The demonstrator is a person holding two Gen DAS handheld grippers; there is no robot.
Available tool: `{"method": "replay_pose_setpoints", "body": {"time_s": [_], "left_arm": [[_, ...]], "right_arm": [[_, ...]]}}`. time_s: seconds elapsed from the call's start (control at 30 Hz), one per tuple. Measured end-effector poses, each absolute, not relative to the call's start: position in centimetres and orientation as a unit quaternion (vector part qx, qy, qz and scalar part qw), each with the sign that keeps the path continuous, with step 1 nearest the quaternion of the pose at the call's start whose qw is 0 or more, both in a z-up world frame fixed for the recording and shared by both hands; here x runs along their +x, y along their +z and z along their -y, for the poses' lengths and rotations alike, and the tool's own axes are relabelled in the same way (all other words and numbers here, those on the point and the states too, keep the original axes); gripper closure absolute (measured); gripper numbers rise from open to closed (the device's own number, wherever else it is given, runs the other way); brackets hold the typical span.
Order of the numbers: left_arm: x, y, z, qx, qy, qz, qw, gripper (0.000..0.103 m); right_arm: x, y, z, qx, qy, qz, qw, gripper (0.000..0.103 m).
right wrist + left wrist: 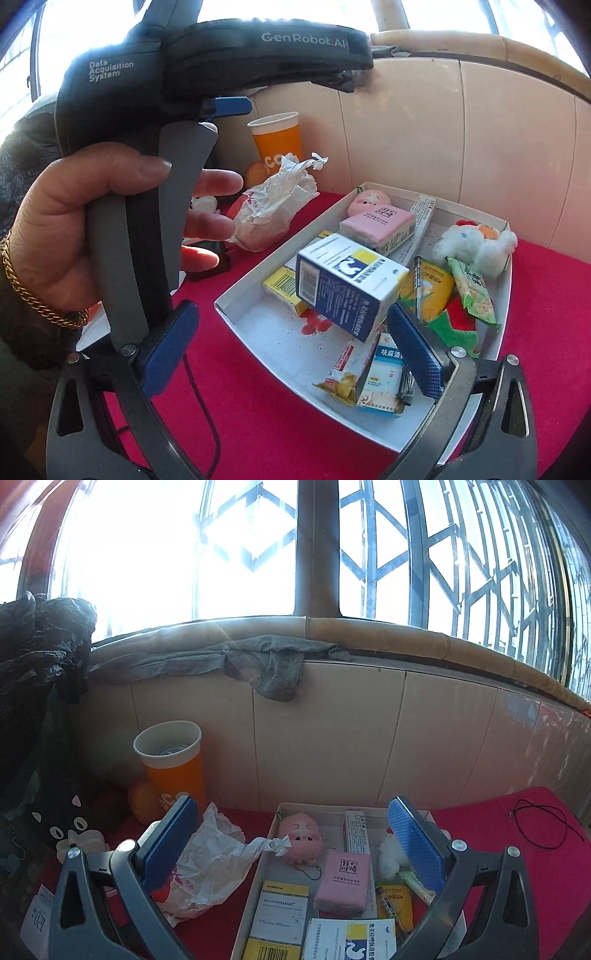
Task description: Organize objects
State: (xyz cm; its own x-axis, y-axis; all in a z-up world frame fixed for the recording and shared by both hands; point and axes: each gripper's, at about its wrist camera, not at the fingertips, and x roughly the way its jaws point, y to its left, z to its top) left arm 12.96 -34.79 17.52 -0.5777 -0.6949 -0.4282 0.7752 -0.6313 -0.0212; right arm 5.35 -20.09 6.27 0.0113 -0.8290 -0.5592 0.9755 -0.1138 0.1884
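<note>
Left gripper [291, 845]: dark grey arms with triangular cut-outs, silver round screws at the joints, blue textured pads on the fingers [415, 845].
Right gripper [291, 354]: same build, grey arms, silver screws, blue ribbed pads.
Left gripper body seen from the right wrist view: black housing, white lettering "GenRobot.AI" and "Data Acquisition System", grey handle and trigger, a blue tab at the side.
Hand [70, 229]: gold chain bracelet [33, 291] at the wrist.
Sleeve [26, 369]: dark fabric.

Both wrist views look closely down over the white tray [271, 821] [258, 332], facing the window wall.
</note>
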Motion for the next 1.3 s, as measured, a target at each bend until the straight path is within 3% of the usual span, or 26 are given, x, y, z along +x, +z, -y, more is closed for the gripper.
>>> {"method": "replay_pose_setpoints", "body": {"time_s": [0.4,0.57,0.93,1.3], "left_arm": [[14.8,16.9,28.9,0.198,-0.883,-0.104,0.413,0.0],[15.8,15.5,26.4,0.212,-0.877,-0.12,0.413,0.0],[18.4,14.5,21.5,0.215,-0.857,-0.122,0.452,0.0],[20.1,14.9,18.8,0.232,-0.832,-0.127,0.488,0.0]], "right_arm": [[4.0,9.5,14.7,0.177,-0.847,-0.191,0.464,0.0],[3.0,10.3,12.4,0.172,-0.885,-0.169,0.399,0.0],[0.7,12.2,7.8,0.194,-0.908,-0.071,0.364,0.0],[2.0,12.8,4.0,0.189,-0.908,-0.045,0.371,0.0]]}}
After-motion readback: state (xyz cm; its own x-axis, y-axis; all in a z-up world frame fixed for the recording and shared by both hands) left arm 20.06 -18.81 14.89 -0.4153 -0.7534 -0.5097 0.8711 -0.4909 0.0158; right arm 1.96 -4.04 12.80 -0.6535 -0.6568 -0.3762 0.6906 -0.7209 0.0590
